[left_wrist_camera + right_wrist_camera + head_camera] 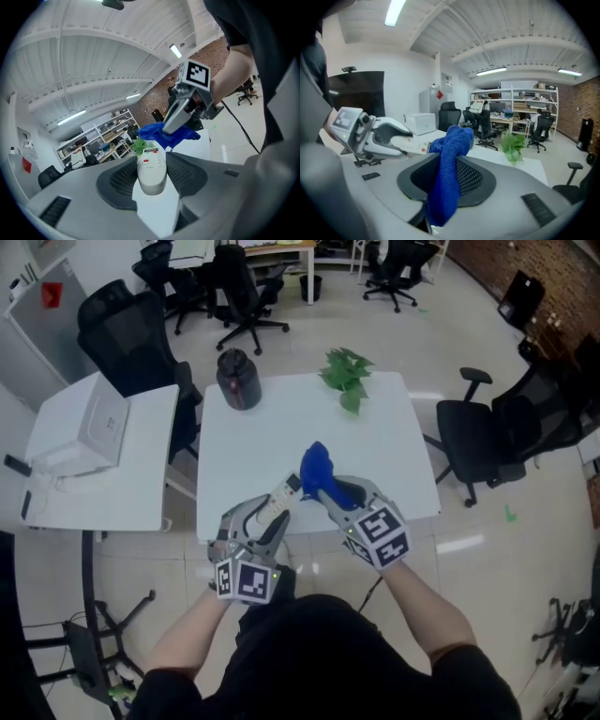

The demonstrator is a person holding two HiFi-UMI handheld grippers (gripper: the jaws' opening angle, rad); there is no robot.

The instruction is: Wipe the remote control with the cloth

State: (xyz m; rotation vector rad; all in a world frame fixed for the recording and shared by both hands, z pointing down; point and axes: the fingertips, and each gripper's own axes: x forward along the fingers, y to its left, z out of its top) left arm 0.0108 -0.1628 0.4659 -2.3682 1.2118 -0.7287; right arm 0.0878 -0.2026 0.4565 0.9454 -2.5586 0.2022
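Note:
Over the near edge of the white table (394, 460), my left gripper (274, 518) is shut on a white remote control (281, 495). In the left gripper view the remote (151, 168) lies lengthwise between the jaws, buttons up, its far end pointing away. My right gripper (330, 501) is shut on a blue cloth (319, 470), held just right of the remote. The cloth (449, 178) hangs folded between the right jaws, its top bunched above them. From the left gripper view the cloth (168, 135) hovers just beyond the remote's far end, not clearly touching it.
A dark jar (238, 379) and a green plant (345, 373) stand at the table's far side. A white side desk (103, 465) with a printer sits to the left. Black office chairs (506, 432) ring the table.

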